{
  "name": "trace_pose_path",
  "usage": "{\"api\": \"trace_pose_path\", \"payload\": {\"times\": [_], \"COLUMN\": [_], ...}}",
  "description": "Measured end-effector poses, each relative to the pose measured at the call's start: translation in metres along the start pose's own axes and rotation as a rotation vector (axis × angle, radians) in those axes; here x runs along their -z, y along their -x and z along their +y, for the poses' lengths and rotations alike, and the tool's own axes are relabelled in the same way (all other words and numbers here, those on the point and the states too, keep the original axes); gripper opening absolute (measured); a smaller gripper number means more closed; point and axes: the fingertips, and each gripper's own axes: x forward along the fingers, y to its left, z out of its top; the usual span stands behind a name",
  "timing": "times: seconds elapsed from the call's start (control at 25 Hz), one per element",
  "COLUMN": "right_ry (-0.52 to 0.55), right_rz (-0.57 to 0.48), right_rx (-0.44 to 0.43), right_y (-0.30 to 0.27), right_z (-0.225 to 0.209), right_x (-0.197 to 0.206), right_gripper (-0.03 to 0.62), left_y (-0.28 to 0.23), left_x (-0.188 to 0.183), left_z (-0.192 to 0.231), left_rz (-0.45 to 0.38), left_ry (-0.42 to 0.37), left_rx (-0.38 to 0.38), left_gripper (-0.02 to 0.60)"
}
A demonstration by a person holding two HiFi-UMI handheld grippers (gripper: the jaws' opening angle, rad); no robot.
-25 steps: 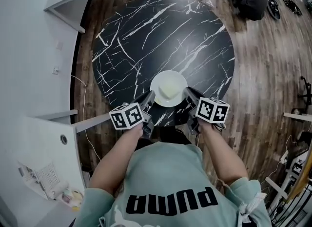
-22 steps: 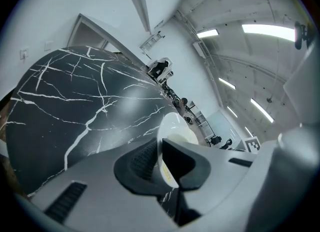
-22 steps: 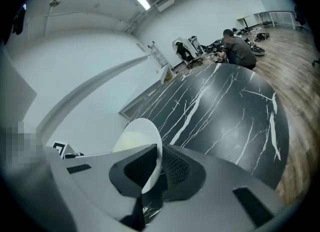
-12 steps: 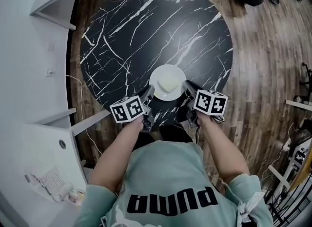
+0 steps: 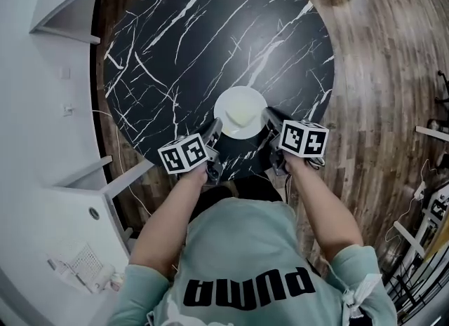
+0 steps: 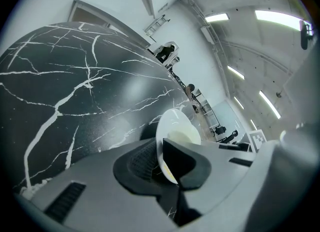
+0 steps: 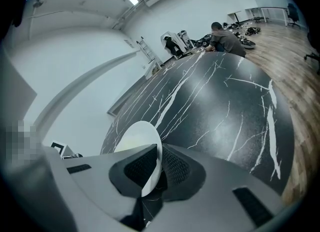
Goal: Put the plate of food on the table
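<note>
A white plate [image 5: 240, 112] with pale food [image 5: 238, 116] sits low over the near part of the round black marble table [image 5: 210, 37]; whether it rests on the surface I cannot tell. My left gripper [image 5: 212, 130] holds its left rim and my right gripper [image 5: 269, 118] its right rim. In the left gripper view the plate [image 6: 176, 125] stands edge-on between the left gripper's [image 6: 161, 163] pads, and those jaws are opening. In the right gripper view the plate's rim [image 7: 139, 135] is clamped between the right gripper's [image 7: 159, 168] ribbed pads.
A white curved counter [image 5: 42, 107] runs along the left, with a basket [image 5: 84, 265] at its near end. Wooden floor [image 5: 379, 72] surrounds the table. A person [image 7: 225, 39] sits beyond the table's far edge among equipment.
The plate and both grippers have moved a little forward, further in over the table. Both grippers still hold the rim.
</note>
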Motion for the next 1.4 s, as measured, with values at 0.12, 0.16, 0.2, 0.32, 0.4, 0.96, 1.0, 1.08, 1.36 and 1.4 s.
{"api": "trace_pose_path", "payload": {"times": [0.12,0.16,0.2,0.32,0.4,0.96,1.0,1.08,1.36,1.4], "right_ry": [-0.009,-0.012,-0.014,-0.021,-0.023,-0.039,-0.039,-0.034,0.022,0.052], "right_rz": [0.001,0.001,0.001,0.005,0.006,-0.005,-0.007,-0.014,-0.071,-0.087], "right_rx": [0.003,0.002,0.002,0.022,0.032,0.049,0.049,0.054,0.112,0.127], "right_y": [-0.002,-0.002,-0.003,-0.005,-0.007,-0.010,-0.010,-0.009,0.010,0.015], "right_z": [-0.001,-0.001,-0.002,-0.008,-0.011,-0.018,-0.018,-0.019,-0.021,-0.020], "right_x": [0.000,0.001,0.001,0.005,0.006,0.008,0.008,0.007,0.005,0.004], "right_gripper": [0.038,0.038,0.038,0.038,0.039,0.040,0.040,0.040,0.040,0.040], "left_y": [-0.002,-0.002,-0.003,-0.007,-0.009,-0.018,-0.018,-0.018,-0.003,0.002], "left_x": [-0.005,-0.005,-0.004,-0.001,0.001,0.006,0.006,0.007,-0.007,-0.009], "left_z": [-0.001,0.000,0.001,0.003,0.005,0.006,0.006,0.005,0.007,0.007], "left_rz": [-0.005,-0.004,-0.001,0.012,0.016,0.027,0.029,0.033,-0.039,-0.058], "left_ry": [-0.007,-0.005,-0.003,-0.007,-0.010,-0.081,-0.092,-0.110,-0.184,-0.204], "left_rx": [-0.004,-0.007,-0.011,-0.012,-0.013,-0.069,-0.073,-0.079,-0.142,-0.157], "left_gripper": [0.043,0.043,0.043,0.043,0.043,0.048,0.052,0.077,0.112,0.110]}}
